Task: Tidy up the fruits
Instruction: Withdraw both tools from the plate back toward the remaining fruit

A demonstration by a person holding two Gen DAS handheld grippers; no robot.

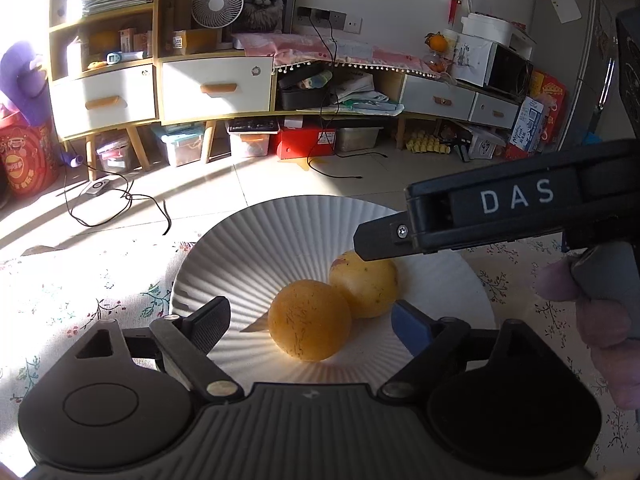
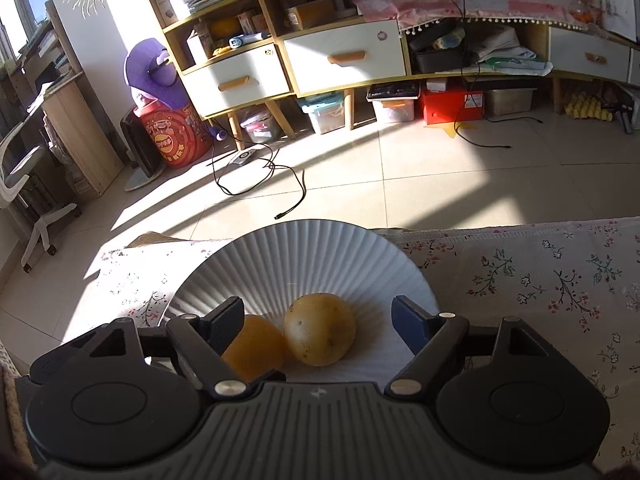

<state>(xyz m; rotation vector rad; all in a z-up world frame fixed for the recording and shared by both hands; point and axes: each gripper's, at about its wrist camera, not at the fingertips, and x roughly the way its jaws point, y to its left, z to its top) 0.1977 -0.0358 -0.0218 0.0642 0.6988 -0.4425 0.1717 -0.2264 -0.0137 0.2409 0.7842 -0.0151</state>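
Fruits: two [image 1: 309, 320] [image 2: 320, 329] touching on plate [image 2: 280, 248], tabletop [image 2: 540, 280]. Both claws, left [image 1: 308, 320] and right [image 2: 320, 322], spread wide, holding nothing. Round, firm-looking, likely roll; you should grip across the widest middle, gently.

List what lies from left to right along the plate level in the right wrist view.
Black finger → orange fruit → yellow fruit → blue finger → flowered tablecloth. Both fruits sit on the white ridged plate, touching each other; the right hand-held gripper is open around the yellow fruit.
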